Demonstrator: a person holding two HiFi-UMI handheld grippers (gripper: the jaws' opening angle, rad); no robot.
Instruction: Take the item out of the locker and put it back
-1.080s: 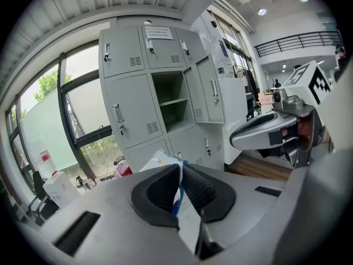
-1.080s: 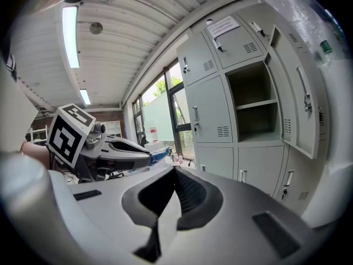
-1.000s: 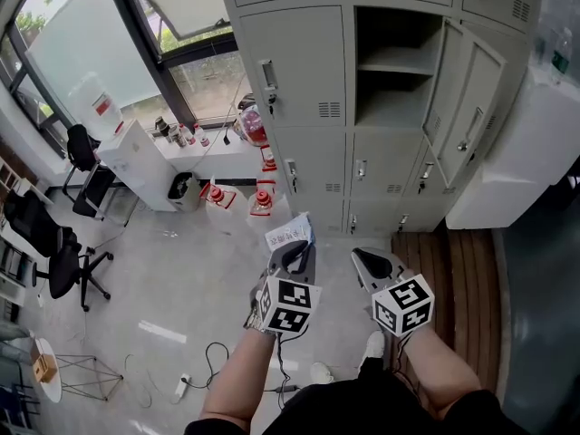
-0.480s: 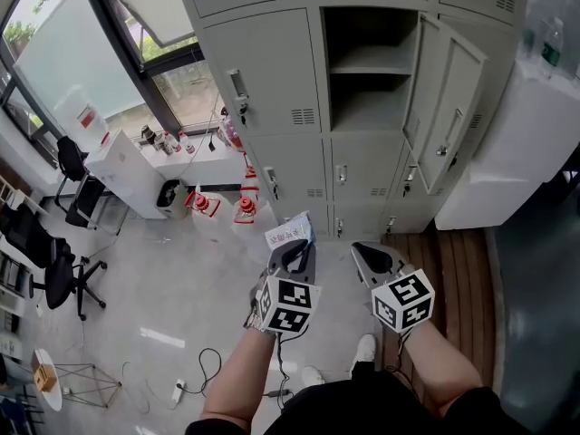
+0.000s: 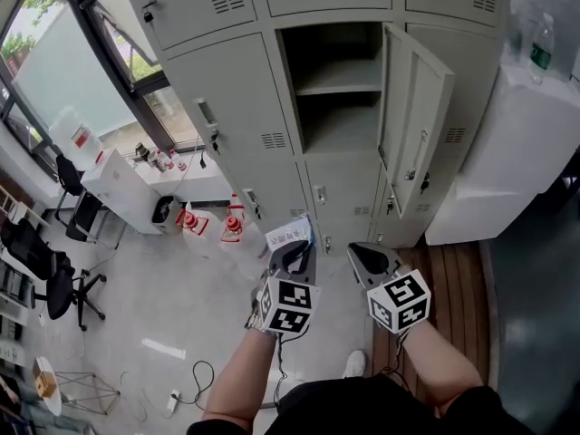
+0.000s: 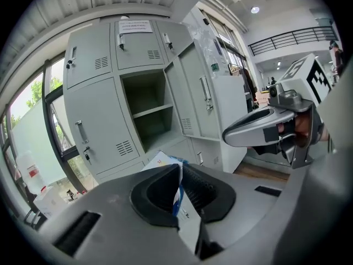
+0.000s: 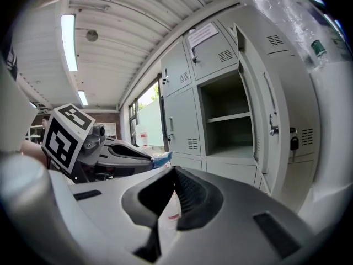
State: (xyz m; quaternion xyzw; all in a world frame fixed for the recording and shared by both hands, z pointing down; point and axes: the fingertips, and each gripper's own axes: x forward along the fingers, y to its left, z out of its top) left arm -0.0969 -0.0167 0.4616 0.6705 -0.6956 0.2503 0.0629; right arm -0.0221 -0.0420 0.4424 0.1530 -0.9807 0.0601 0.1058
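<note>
My left gripper (image 5: 295, 250) is shut on a flat white packet with blue print (image 5: 288, 235), which sticks up from between its jaws. In the left gripper view the packet (image 6: 163, 160) is pinched edge-on at the gripper's (image 6: 179, 169) tips. To its right, my right gripper (image 5: 364, 256) is shut with nothing in it, and its tips (image 7: 173, 171) meet. Both are held at waist height, well short of the open locker compartment (image 5: 337, 93). The compartment has one shelf and looks bare. Its door (image 5: 414, 143) swings out to the right.
The grey locker bank (image 5: 227, 107) has shut doors around the open one. A white cabinet (image 5: 507, 152) stands to the right. Window, low white unit (image 5: 122, 179) and red-white bottles (image 5: 192, 220) are on the left. Office chairs (image 5: 54, 279) and floor cables (image 5: 195, 379) are further left.
The lockers have grown larger and slid down-left in the head view, so the open compartment sits nearer. Both grippers keep their places and grips.
</note>
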